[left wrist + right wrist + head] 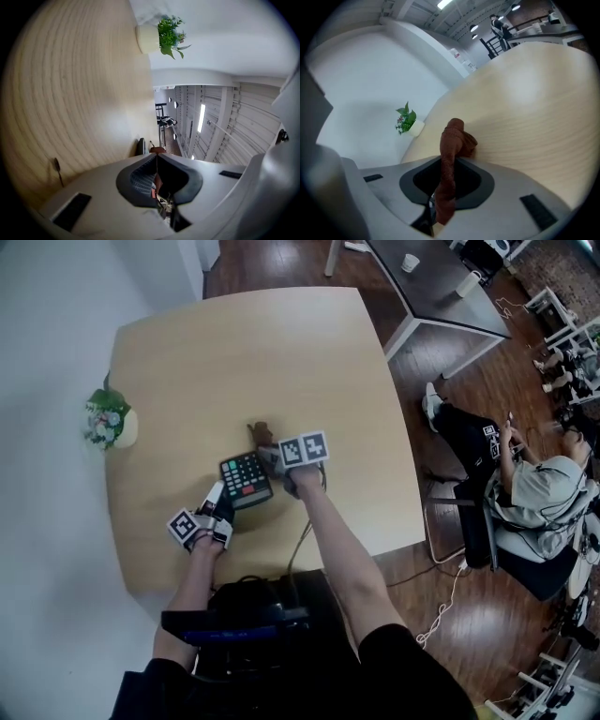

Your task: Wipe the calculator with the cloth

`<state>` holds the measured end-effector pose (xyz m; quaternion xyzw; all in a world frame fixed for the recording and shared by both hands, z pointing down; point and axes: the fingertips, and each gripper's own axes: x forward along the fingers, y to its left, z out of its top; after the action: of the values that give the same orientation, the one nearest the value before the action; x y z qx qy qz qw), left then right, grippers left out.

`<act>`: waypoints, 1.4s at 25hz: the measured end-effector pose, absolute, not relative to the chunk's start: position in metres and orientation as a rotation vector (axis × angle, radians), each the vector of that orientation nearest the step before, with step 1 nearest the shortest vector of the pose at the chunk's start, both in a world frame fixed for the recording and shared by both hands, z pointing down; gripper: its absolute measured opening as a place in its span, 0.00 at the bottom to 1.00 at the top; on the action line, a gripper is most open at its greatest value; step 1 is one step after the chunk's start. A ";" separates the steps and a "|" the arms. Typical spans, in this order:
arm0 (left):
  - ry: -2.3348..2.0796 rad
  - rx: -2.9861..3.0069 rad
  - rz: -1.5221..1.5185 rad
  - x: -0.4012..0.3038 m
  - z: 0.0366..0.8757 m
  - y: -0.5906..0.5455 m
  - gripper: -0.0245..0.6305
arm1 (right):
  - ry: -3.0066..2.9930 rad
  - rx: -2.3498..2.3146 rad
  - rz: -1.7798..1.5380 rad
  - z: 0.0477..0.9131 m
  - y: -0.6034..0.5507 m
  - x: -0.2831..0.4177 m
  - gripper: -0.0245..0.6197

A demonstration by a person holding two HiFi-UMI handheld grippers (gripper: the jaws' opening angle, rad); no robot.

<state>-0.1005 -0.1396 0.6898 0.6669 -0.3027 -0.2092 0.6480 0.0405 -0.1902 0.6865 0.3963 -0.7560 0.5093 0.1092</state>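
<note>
Your left hand-held gripper [156, 157] has its jaws pressed together, with nothing clearly caught between them. In the head view its tip sits at the near-left corner of the calculator [246, 478], which lies flat, keys up, on the counter [234, 352], towards the near edge. Your right hand-held gripper [449, 161] is clamped on the brown cloth [453, 136]. The cloth runs up between the jaws and bunches out past the tips. From above, that bunch sits just beyond the calculator's far-right corner; whether it touches the counter is unclear. A potted plant [111, 420] stands at the counter's left edge, well apart.
</note>
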 end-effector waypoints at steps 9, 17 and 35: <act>-0.681 1.511 -0.458 -0.102 0.686 -0.143 0.05 | -2.184 1.305 1.787 0.670 -0.074 0.032 0.15; -0.689 1.529 -0.363 -0.111 0.686 -0.132 0.05 | -2.203 1.368 1.614 0.656 -0.067 0.070 0.15; -0.738 1.276 -0.536 -0.107 0.691 -0.098 0.12 | -2.185 1.153 1.486 0.691 -0.154 0.053 0.15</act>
<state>-0.1073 -0.0979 0.6909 0.5746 -0.3321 -0.2413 0.7080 0.0532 -0.1536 0.6907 0.3966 -0.7516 0.5111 0.1290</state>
